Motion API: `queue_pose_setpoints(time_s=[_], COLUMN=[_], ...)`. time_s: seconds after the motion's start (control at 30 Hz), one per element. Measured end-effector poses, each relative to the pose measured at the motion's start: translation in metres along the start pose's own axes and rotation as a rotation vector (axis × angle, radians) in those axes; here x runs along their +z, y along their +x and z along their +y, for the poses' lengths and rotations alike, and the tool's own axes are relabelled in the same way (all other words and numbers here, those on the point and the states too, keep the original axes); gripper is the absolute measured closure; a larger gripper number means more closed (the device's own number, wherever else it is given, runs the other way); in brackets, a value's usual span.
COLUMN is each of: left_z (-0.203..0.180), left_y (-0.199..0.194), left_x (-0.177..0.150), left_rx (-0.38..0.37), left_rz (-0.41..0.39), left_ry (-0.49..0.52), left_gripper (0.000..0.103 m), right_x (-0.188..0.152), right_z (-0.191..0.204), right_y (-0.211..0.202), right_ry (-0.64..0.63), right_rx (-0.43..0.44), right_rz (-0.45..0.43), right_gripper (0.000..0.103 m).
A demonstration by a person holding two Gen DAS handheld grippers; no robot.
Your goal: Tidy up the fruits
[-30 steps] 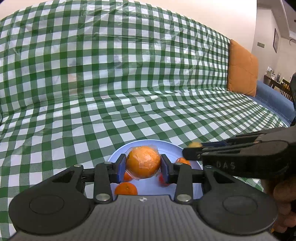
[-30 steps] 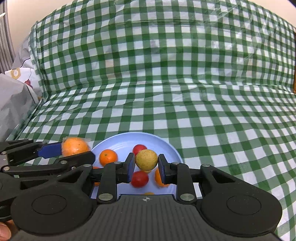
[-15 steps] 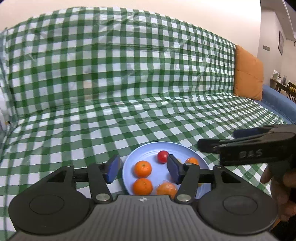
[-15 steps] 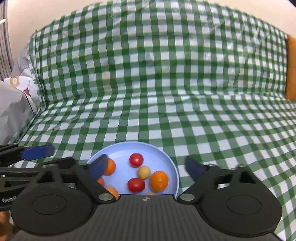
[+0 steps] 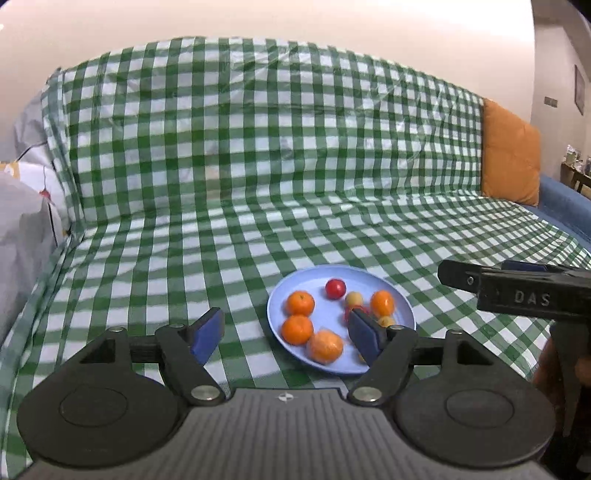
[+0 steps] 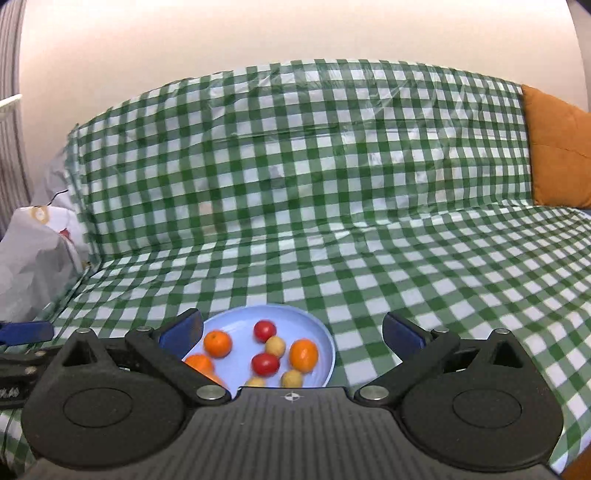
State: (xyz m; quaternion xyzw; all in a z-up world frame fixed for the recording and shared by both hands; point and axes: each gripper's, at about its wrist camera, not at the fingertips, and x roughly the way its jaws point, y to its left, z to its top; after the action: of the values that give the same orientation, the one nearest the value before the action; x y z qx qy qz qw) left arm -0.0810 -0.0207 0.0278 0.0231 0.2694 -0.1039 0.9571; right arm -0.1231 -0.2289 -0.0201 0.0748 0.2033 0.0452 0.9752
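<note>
My left gripper (image 5: 288, 334) is spread wide with nothing in it, and same deal for my right gripper (image 6: 291, 334), fingers far apart and empty. All the fruit sits on the blue plate (image 5: 400, 295), which lies just ahead of both tools on the checked cloth (image 5: 258, 184).

From the left view, the plate is around 1 o'clock off the tool. My right blue pad (image 5: 364, 334) covers part of the plate, so a red fruit and a small yellow one behind it are half hidden. Clear to see: two oranges (image 5: 300, 303) at the plate's 9 o'clock, a wrapped orange (image 5: 325, 346) at 6, a red fruit (image 5: 335, 288) at 12, another orange (image 5: 382, 302) at 3. The right gripper's side pokes in at 3 o'clock of that frame.

From the right view, the tool body cuts off the near rim of the plate (image 6: 325, 343).

The cloth drapes over a sofa, with an orange cushion (image 5: 509, 155) at 2 o'clock, a grey bag (image 6: 33, 273) at 9, and a plain wall (image 6: 295, 29) behind. Far right room stuff is too small to tell.
</note>
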Motion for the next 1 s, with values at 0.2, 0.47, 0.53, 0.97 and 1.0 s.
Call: queue_pose_setpoints(time_s=[0.2, 0.47, 0.53, 0.97, 1.0], left_z=[0.004, -0.003, -0.002, 0.005, 0.005], left_y=[0.026, 0.048, 0.052, 0.07, 0.069], left_x=[-0.002, -0.007, -0.008, -0.016, -0.016], left_rx=[0.023, 0.066, 0.059, 0.07, 0.072], left_rz=[0.087, 0.144, 0.16, 0.275, 0.274], left_ry=[-0.038, -0.004, -0.009, -0.073, -0.075], left_gripper=[0.018, 0.001, 0.001, 0.001, 0.001], right_x=[-0.002, -0.008, -0.009, -0.012, -0.012], right_z=[0.007, 0.008, 0.008, 0.008, 0.009], right_y=[0.005, 0.026, 0.03, 0.043, 0.044], right_ry=[-0.025, -0.027, -0.027, -0.023, -0.023], right_rx=[0.011, 0.002, 0.001, -0.002, -0.002], right_rz=[0.022, 0.113, 0.122, 0.187, 0.191], right_gripper=[0.001, 0.001, 0.001, 0.001, 0.001])
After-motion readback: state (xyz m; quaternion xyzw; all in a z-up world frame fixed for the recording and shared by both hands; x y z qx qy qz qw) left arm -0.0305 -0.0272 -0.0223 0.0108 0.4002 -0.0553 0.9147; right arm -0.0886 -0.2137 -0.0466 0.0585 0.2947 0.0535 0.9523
